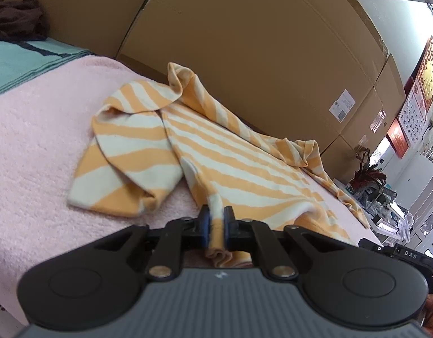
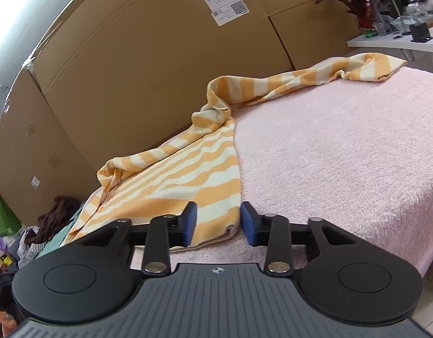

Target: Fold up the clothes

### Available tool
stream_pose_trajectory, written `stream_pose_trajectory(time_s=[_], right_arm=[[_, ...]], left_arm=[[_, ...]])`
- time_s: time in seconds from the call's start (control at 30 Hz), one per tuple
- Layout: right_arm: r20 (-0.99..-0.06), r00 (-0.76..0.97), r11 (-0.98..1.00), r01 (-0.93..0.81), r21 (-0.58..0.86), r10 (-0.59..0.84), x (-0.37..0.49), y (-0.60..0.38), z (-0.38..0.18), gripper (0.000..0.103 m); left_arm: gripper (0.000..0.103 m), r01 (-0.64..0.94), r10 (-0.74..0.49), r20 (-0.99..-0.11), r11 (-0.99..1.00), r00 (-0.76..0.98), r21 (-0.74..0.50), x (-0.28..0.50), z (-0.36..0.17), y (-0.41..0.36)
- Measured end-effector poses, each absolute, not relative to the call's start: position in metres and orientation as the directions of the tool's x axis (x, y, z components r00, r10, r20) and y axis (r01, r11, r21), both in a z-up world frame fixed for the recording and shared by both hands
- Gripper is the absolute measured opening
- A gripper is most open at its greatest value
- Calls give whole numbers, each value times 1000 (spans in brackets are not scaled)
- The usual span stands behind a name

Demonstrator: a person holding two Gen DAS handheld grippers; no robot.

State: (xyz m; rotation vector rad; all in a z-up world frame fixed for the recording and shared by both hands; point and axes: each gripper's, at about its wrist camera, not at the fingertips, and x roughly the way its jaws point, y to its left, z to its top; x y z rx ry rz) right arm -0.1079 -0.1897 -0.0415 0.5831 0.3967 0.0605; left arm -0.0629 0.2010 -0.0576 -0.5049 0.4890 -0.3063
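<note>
1. The left gripper (image 1: 216, 222), its blue-padded black jaws pinched tight, holds a bunched hem of the orange-and-cream striped knit shirt (image 1: 216, 157), which spreads away toward twelve o'clock.
2. The right gripper (image 2: 218, 224) stands partly open; the shirt's hem corner (image 2: 213, 225) lies between its pads, which do not press it.
3. The shirt lies rumpled on a fluffy pink blanket (image 2: 343, 146), sleeves twisted, beside smooth brown cardboard boxes (image 1: 258, 42).

Even, soft daylight; brightest at the glazed doorway (image 1: 430, 219) in the left view, slightly blown out. Shadows faint. Strong fisheye bending curves the brown cardboard boxes (image 2: 148, 64) toward the edges. Near black gripper housings slightly soft; centre sharp.
</note>
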Motion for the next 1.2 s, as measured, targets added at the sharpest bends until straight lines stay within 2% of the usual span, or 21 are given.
stream_pose_trajectory(time_s=[0.07,0.1,0.2,0.3,0.4,0.57,0.77,0.83,0.97,1.03,1.2], right_arm=[[-348,927,826,84,558,141,-104,-190,-45,17],[-358,925,831,100,547,124,-102,-189,-45,7],[-361,913,817,55,574,193,-101,-195,-44,7],[-299,902,723,-20,690,310,-106,-208,-46,6],[-267,919,735,-35,677,289,-114,-213,-39,6],[-169,925,667,-112,736,342,-131,-231,-28,6],[-140,922,665,-150,731,361,-153,-248,-18,6],[-153,918,668,-145,730,366,-157,-249,-21,6],[-269,892,714,-81,696,363,-154,-242,-38,6],[-306,883,731,-59,680,355,-155,-240,-42,6],[-349,877,774,-41,631,330,-163,-247,-36,6]], left_arm=[[2,150,-390,-369,831,844,-536,-62,-56,201],[1,147,-385,-367,832,847,-534,-62,-54,202],[1,149,-376,-349,833,858,-533,-69,-45,204],[1,155,-371,-329,834,869,-530,-78,-34,207],[1,151,-367,-321,830,873,-538,-85,-24,212],[1,182,-384,-258,802,887,-569,-106,1,223],[1,201,-408,-261,796,875,-570,-126,5,226],[1,188,-405,-297,809,865,-557,-128,-4,224],[1,94,-365,-413,833,835,-546,-126,-28,227],[1,76,-361,-426,829,830,-554,-132,-30,235],[0,61,-278,-441,894,854,-445,-152,-7,251]])
